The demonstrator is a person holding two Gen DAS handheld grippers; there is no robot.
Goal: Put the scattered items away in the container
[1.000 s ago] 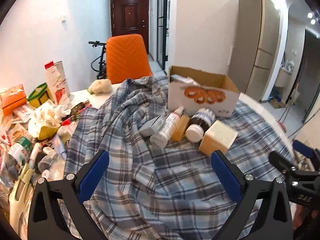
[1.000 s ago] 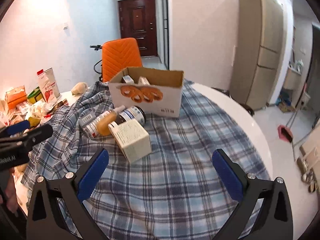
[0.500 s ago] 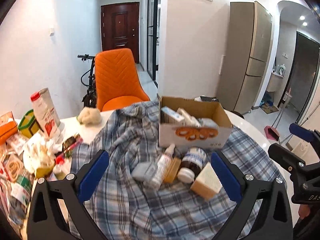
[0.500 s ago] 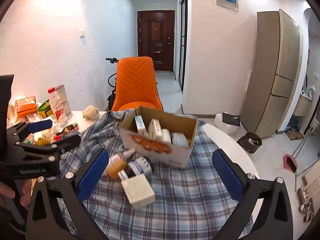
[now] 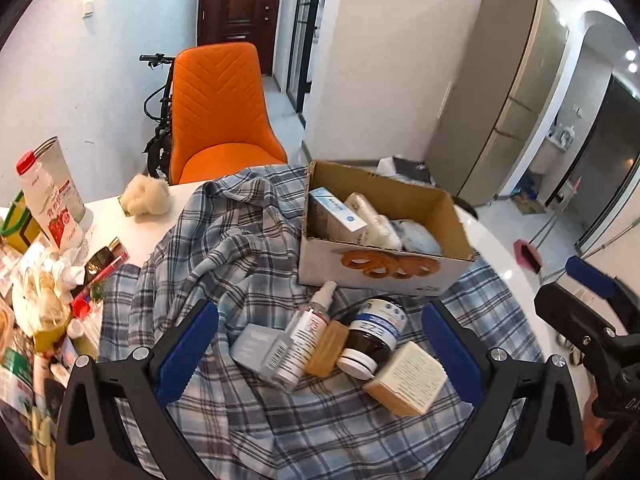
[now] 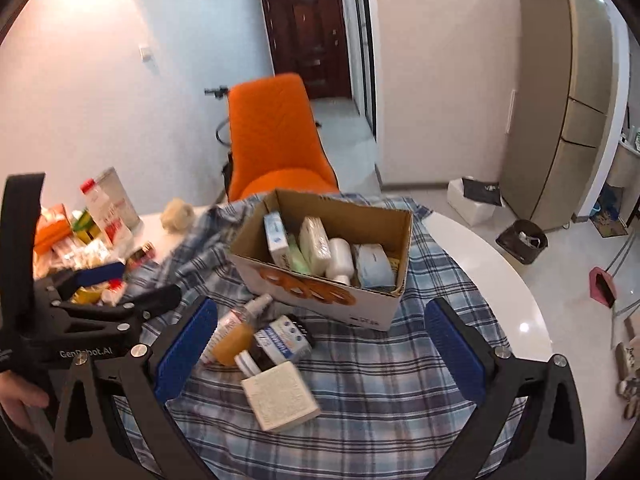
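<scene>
Hovering both wide open and empty, left gripper (image 5: 320, 344) sitting right over the spray bottle (image 5: 304, 340) lying lengthwise ahead, nearer than right gripper (image 6: 320, 344), cardboard box (image 5: 400, 276) just beyond.

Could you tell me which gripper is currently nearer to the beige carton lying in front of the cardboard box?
Probably right, narrowly: the beige carton lies close between the right gripper fingers, toward its left finger. In the left gripper, it lies near the right finger.
</scene>
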